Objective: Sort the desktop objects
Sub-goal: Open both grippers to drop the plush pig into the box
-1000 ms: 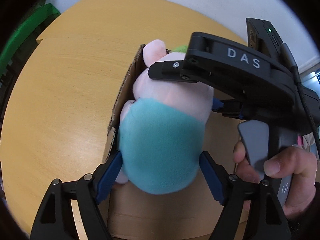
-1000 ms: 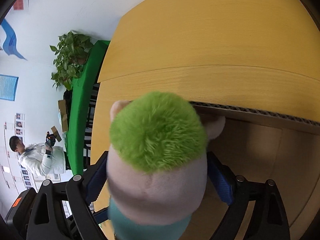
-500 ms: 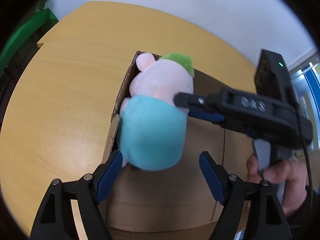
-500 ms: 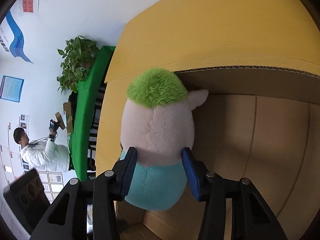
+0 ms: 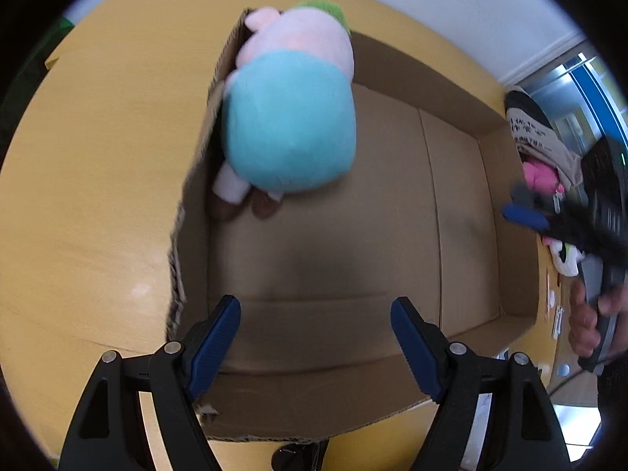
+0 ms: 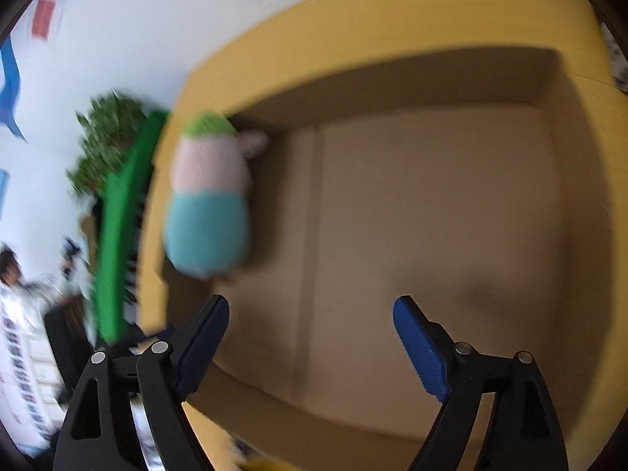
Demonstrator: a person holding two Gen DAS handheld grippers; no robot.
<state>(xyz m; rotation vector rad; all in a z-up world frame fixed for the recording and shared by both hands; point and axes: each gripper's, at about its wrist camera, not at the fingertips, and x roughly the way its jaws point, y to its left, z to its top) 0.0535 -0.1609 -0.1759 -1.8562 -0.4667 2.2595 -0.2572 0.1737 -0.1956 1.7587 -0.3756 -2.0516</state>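
A plush pig (image 5: 290, 117) with a pink head, green hair and a teal body lies inside an open cardboard box (image 5: 486, 129), against its left wall at the far corner. It also shows, blurred, in the right wrist view (image 6: 208, 200). My left gripper (image 5: 316, 337) is open and empty above the box's near end. My right gripper (image 6: 310, 337) is open and empty, pulled back from the pig; it shows blurred at the right edge of the left wrist view (image 5: 557, 223).
The box (image 6: 549, 86) stands on a yellow wooden table (image 5: 98, 157). Several other toys and a printed bag (image 5: 541, 145) lie on the table to the box's right. A green bench (image 6: 125, 212), a plant and a person are beyond the table.
My right gripper opened, let go of the pig and drew back to the right. The pig now rests in the box. My left gripper backed away from it.
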